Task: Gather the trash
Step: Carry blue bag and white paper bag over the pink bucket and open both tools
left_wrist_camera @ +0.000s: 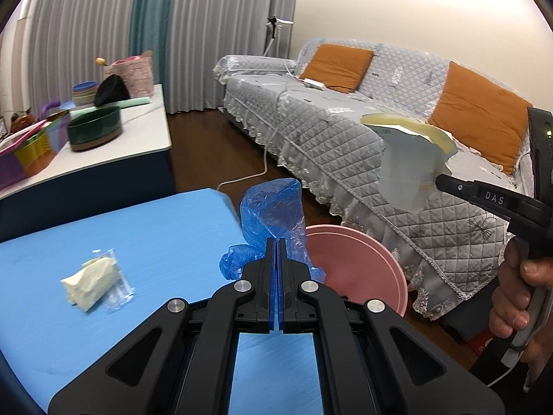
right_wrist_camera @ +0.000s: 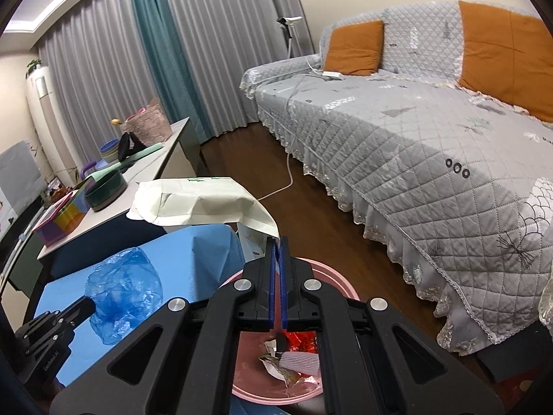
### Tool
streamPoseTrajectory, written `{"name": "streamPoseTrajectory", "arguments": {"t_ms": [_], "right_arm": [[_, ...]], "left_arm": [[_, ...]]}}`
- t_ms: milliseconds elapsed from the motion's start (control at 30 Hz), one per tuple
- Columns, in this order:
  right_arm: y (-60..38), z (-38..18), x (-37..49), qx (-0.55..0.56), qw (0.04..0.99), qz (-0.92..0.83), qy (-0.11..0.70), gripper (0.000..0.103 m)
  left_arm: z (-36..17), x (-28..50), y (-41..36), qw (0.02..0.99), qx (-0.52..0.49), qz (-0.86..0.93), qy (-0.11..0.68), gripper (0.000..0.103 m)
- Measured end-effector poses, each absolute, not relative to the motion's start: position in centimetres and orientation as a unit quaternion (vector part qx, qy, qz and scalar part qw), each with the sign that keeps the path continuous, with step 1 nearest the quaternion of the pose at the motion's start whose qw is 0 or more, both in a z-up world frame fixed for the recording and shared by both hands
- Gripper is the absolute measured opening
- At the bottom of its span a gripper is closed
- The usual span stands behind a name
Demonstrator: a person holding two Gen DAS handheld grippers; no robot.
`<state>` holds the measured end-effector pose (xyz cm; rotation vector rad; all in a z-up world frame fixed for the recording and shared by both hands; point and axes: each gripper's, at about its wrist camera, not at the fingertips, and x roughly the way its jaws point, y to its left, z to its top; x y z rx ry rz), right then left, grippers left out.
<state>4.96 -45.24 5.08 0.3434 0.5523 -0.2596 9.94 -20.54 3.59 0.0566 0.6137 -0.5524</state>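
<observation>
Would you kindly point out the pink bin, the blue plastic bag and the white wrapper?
pink bin [left_wrist_camera: 373, 269], left wrist view, bare inner wall.
blue plastic bag [left_wrist_camera: 273, 207], left wrist view, crumpled middle.
white wrapper [right_wrist_camera: 204, 204], right wrist view, flat face.

A grey quilted sofa [left_wrist_camera: 345, 117] with a lace skirt fills the 2 o'clock side, carrying two orange cushions [left_wrist_camera: 337, 65]. A white cable [left_wrist_camera: 266, 159] trails from its seat down to the dark wood floor [left_wrist_camera: 193, 159]. Grey and teal curtains [left_wrist_camera: 148, 27] hang at 12 o'clock. At 10 o'clock a white desk [left_wrist_camera: 148, 141] holds a dark green bowl [left_wrist_camera: 95, 128], a pink basket [left_wrist_camera: 131, 72] and stacked coloured bowls [left_wrist_camera: 84, 91].
</observation>
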Motion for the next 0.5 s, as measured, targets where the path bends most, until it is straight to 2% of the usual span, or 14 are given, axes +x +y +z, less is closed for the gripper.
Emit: {"name": "streamPoseTrajectory", "arguments": {"t_ms": [500], "right_arm": [[-47.1,3.3,5.5,0.178,0.93,-0.139,0.29,0.002]], "left_arm": [[1.0,10.9,-25.2,0.898,0.042,-0.294,0.325,0.0]]}}
